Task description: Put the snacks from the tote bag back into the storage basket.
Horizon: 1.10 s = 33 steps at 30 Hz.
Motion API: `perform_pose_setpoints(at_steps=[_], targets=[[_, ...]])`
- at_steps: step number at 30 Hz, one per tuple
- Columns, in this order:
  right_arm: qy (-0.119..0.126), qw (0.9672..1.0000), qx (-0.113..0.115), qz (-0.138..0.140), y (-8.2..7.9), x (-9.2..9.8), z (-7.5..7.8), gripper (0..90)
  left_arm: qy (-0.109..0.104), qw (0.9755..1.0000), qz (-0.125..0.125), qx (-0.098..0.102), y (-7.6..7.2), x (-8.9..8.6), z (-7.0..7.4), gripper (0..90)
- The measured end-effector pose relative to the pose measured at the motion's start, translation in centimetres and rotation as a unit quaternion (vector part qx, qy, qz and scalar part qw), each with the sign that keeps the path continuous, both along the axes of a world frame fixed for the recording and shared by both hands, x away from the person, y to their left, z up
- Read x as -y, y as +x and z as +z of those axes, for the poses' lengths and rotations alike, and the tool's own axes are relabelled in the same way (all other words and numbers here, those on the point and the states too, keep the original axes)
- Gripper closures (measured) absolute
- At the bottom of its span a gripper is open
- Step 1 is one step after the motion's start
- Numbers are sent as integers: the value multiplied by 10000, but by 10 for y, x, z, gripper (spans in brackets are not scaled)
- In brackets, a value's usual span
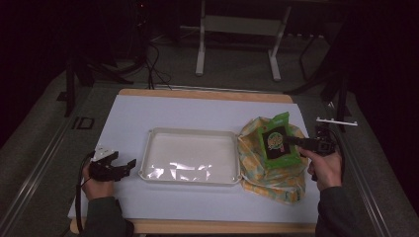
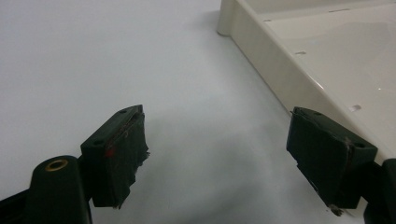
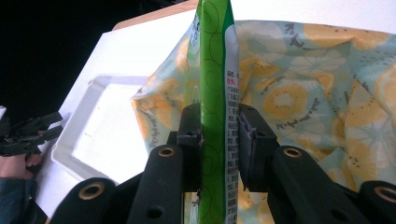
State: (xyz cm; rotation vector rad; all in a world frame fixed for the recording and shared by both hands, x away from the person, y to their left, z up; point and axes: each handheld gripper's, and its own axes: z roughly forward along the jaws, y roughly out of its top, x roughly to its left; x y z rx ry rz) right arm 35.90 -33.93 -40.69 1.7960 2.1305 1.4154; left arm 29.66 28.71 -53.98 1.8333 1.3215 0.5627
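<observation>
A green snack packet (image 1: 276, 139) is held over a lemon-print cloth bag (image 1: 269, 173) at the right of the table. My right gripper (image 1: 290, 141) is shut on the packet's edge; in the right gripper view the green snack packet (image 3: 215, 93) stands on edge between the jaws, with the lemon-print bag (image 3: 308, 88) behind it. An empty cream tray (image 1: 190, 174) lies mid-table. Left of the tray my left gripper (image 1: 129, 164) rests low on the white sheet, open with nothing between its jaws. In the left gripper view that gripper (image 2: 217, 156) faces the cream tray's wall (image 2: 275, 70).
The white sheet (image 1: 148, 111) covers most of a wooden table top. Beyond the table are dark floor, cables and the legs of a white stand (image 1: 200, 54). A white bracket (image 1: 336, 121) sits at the table's right side.
</observation>
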Motion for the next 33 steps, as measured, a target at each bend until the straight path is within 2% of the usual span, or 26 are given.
perform_pose_setpoints(at_steps=[22, 33], targets=[[183, 9997, 129, 122, 1, -8, 19, 730, 8, 10000, -13, 1, 0, 0, 0, 203], [306, 9993, 144, 172, 6, -17, 22, 730, 5, 10000, -21, -9, 0, 0, 0, 203]])
